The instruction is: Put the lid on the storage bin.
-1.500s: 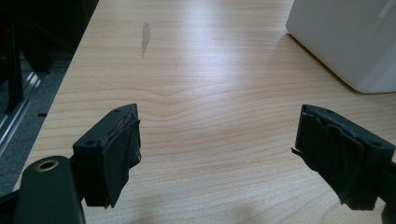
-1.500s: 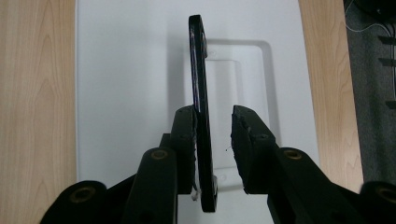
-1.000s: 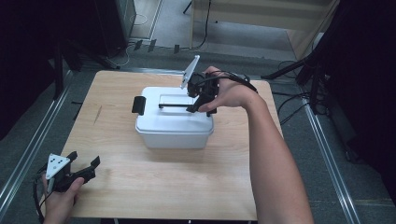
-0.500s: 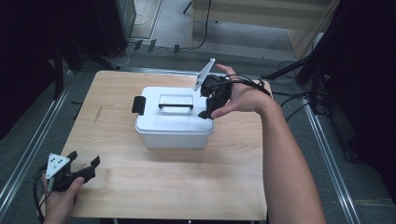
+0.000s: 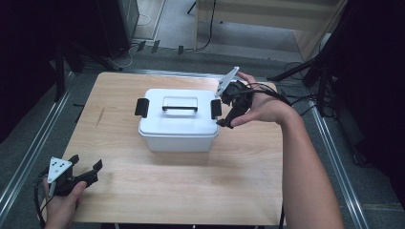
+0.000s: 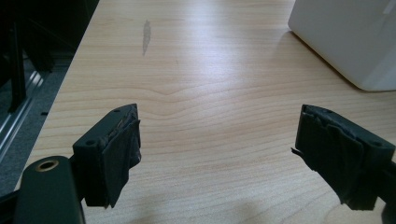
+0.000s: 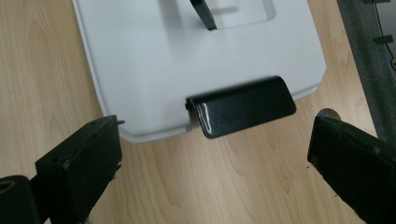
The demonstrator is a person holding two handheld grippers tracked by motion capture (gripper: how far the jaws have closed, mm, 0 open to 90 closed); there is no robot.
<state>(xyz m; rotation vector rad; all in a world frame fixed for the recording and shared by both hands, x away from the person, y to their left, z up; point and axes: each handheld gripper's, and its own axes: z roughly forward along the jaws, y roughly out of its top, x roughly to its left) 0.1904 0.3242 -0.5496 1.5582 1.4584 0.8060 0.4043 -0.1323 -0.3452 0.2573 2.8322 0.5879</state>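
The surface (image 5: 191, 191) is a light wood-grain board with rounded corners, seen whole in the high view. Directly on it stands one white lidded box (image 5: 179, 131), just past centre toward twelve o'clock, with a black latch at its three and nine o'clock ends. A faint grey smear (image 5: 100, 116) marks the wood toward nine o'clock.

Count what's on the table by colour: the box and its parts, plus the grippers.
White: 1, the box with its lid
Black on the box: 3, the left latch, the right latch, the handle
Black grippers: 2, the left gripper, the right gripper, both with jaws open and nothing between them
Total: 6
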